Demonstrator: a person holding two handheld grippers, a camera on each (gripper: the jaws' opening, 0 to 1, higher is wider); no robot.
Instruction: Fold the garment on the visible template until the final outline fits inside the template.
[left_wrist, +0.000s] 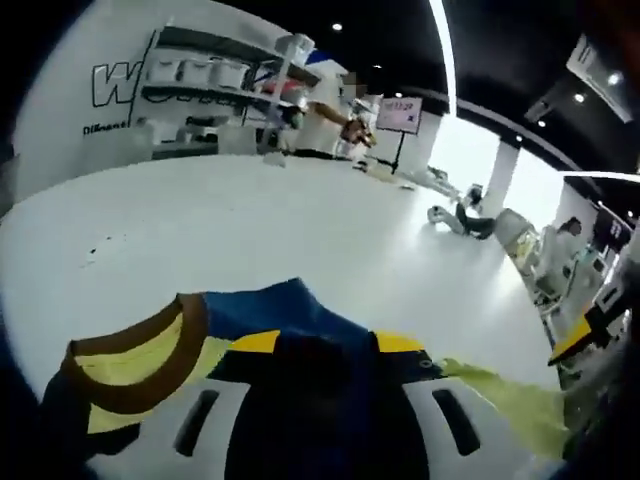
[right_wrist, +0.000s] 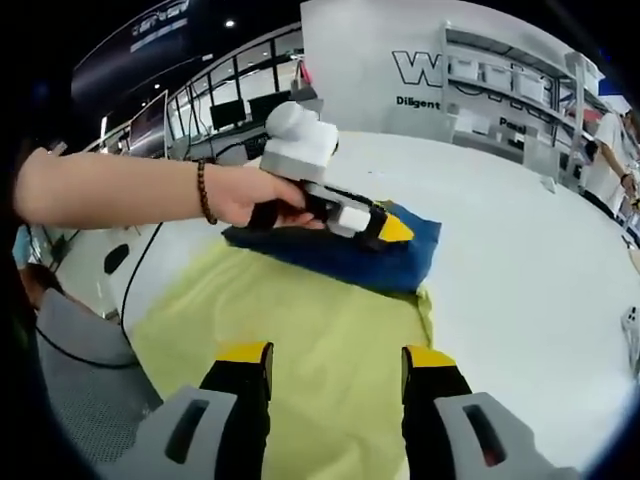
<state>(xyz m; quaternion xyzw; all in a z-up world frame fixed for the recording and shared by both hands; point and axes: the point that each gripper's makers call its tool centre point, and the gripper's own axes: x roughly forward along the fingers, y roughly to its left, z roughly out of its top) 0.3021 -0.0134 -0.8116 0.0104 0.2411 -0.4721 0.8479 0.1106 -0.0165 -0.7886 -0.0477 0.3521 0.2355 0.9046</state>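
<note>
My left gripper (right_wrist: 385, 228) is clamped on the blue part of the garment (right_wrist: 340, 262), jaws together over the cloth, which shows right at my jaw tips in the left gripper view with the brown-trimmed collar (left_wrist: 135, 365) beside it. My right gripper (right_wrist: 335, 360) hangs just above the yellow cloth, jaws apart, holding nothing. The garment lies on the white table (right_wrist: 520, 280), blue fold at the far end, yellow body running back toward me; that near-to-far line looks like its long axis. I cannot pick out the template. To fold well, I judge I should keep the blue edge taut and low, lay it square, and pin the yellow side with the right.
</note>
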